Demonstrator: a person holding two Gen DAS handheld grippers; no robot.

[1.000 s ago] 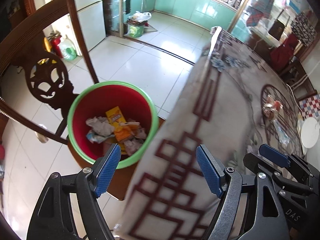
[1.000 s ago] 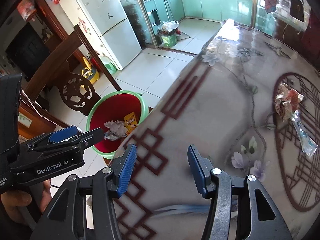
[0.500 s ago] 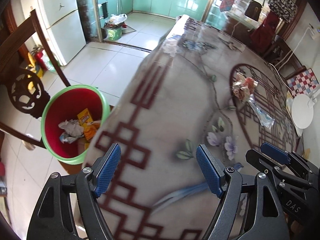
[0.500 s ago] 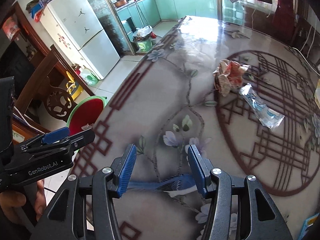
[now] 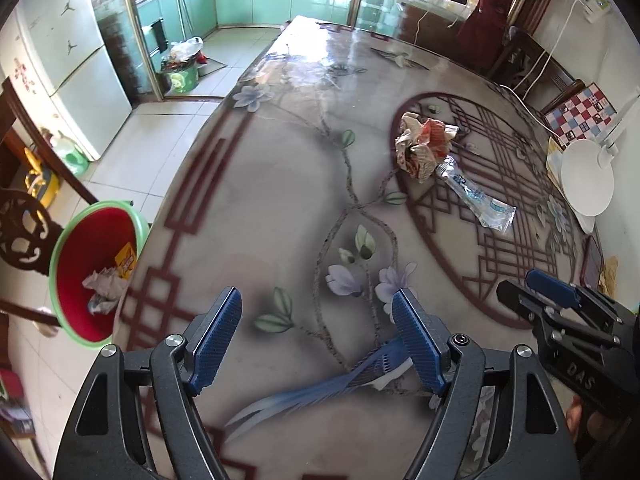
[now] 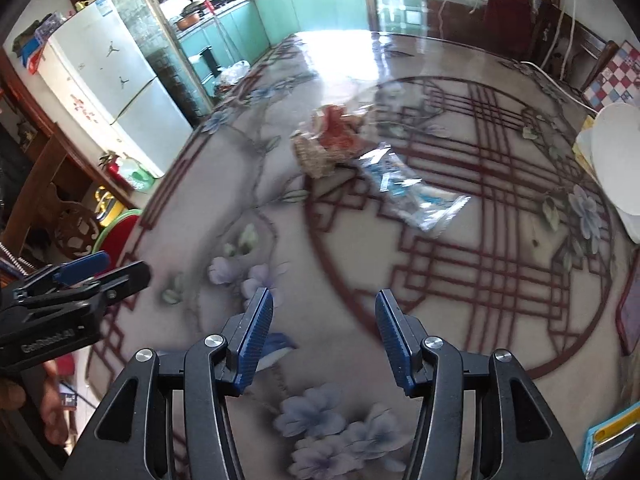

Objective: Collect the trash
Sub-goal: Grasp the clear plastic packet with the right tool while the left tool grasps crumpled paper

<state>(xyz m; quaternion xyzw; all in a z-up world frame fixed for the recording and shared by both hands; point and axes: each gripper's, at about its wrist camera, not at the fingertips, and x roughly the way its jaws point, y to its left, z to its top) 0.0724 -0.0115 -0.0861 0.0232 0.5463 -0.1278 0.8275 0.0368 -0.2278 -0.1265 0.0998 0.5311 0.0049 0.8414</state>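
A crumpled red and tan wrapper [image 5: 423, 148] lies on the patterned table [image 5: 260, 184], with a clear blue-printed plastic wrapper [image 5: 476, 196] just beside it. Both also show in the right wrist view, the crumpled wrapper [image 6: 332, 140] and the plastic wrapper [image 6: 412, 196]. The red bin with a green rim [image 5: 96, 264] stands on the floor left of the table and holds several bits of trash. My left gripper [image 5: 316, 336] is open and empty above the near table. My right gripper [image 6: 324, 332] is open and empty, to its right.
A white round lamp base [image 5: 586, 184] stands at the table's right edge. A dark wooden chair [image 5: 24, 224] is beside the bin. A blue and yellow booklet [image 6: 612, 440] lies at the near right. A white fridge [image 6: 116, 92] stands at the left.
Both grippers have swung right, away from the bin and over the table. The two wrappers have come nearer and more central. Both grippers stay open.
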